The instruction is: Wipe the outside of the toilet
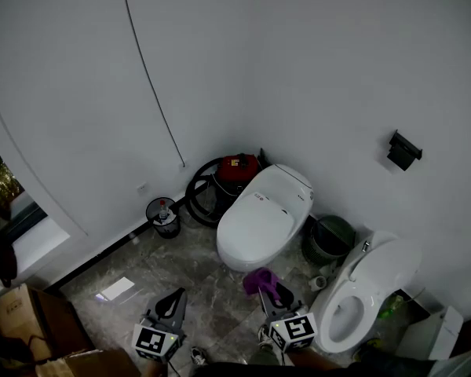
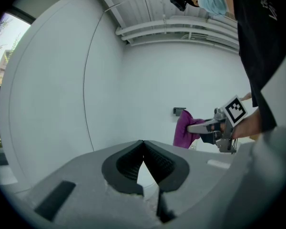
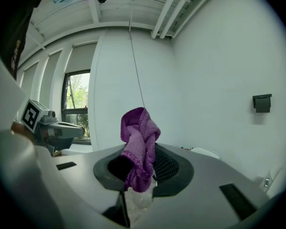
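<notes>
White walls [image 1: 298,69] on every side, grey marbled floor [image 1: 196,281] below. Dead centre against the far wall: white toilet [image 1: 263,218], closed. Behind it to the left, a red vacuum [image 1: 239,166] with its black hose [image 1: 198,196] looped on the floor. Further left, a small black bin [image 1: 164,217] by the wall. Right of the toilet, a dark bucket [image 1: 330,239], then a second white bowl [image 1: 361,293], standing open. High on the right wall, a black holder [image 1: 403,150]. Near left corner, cardboard boxes [image 1: 31,320].

Now to the right gripper [image 1: 272,289]: clamped tight on a purple cloth [image 1: 259,280], bunched and knotted, sticking out past the jaw tips. From the head view, hanging just in front of the toilet's near end; touching or not, cannot tell. From the gripper's own view, wall and a window [image 3: 76,104] behind the cloth.

Over to the left gripper [image 1: 175,298]: jaws pressed together tip to tip, empty. Held low over the floor, left of the right gripper and well apart from the toilet. Pointing toward the far wall, about level with its partner. From the left gripper view, a hand [image 2: 248,125] wrapped round the right gripper's grip, cloth dangling off the front.
</notes>
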A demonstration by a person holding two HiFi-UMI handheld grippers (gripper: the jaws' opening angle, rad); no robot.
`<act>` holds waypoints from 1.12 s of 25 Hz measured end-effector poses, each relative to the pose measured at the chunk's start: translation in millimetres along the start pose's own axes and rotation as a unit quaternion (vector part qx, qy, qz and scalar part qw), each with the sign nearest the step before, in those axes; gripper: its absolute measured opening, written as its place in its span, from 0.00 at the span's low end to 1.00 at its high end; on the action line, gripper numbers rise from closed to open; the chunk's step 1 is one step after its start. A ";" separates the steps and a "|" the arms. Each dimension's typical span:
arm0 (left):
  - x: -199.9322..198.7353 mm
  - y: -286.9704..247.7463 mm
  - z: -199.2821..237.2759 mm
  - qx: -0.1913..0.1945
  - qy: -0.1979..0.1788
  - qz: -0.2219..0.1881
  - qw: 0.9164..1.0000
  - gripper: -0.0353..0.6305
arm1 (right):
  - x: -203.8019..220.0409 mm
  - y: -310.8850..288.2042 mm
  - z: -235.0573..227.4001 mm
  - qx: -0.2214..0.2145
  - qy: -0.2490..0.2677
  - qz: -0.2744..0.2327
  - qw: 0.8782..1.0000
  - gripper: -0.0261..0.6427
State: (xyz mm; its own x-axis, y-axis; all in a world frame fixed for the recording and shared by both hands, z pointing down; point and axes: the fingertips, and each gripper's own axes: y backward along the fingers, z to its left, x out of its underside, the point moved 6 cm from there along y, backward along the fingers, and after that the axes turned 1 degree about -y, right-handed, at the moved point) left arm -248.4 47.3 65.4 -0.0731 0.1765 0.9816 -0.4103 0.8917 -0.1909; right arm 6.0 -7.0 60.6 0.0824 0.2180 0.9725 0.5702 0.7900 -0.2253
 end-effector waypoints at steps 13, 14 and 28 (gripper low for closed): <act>-4.7 32.3 -2.8 0.010 -0.016 -0.006 1.000 0.06 | -6.9 15.6 21.2 -0.006 0.016 0.009 1.000 0.17; -5.2 32.2 -2.1 0.011 -0.018 -0.007 1.000 0.06 | -8.2 14.3 21.4 -0.005 0.017 0.005 1.000 0.17; -12.1 19.2 -1.8 0.036 -0.022 -0.001 0.999 0.06 | -18.1 4.0 17.4 0.007 0.016 -0.006 1.000 0.17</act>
State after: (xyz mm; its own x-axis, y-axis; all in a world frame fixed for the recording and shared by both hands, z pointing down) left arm -253.8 63.1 49.8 -0.1110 0.1546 0.9817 -0.4752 0.8594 -0.1890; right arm -7.4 2.1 41.1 0.1011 0.1904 0.9765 0.5596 0.8006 -0.2141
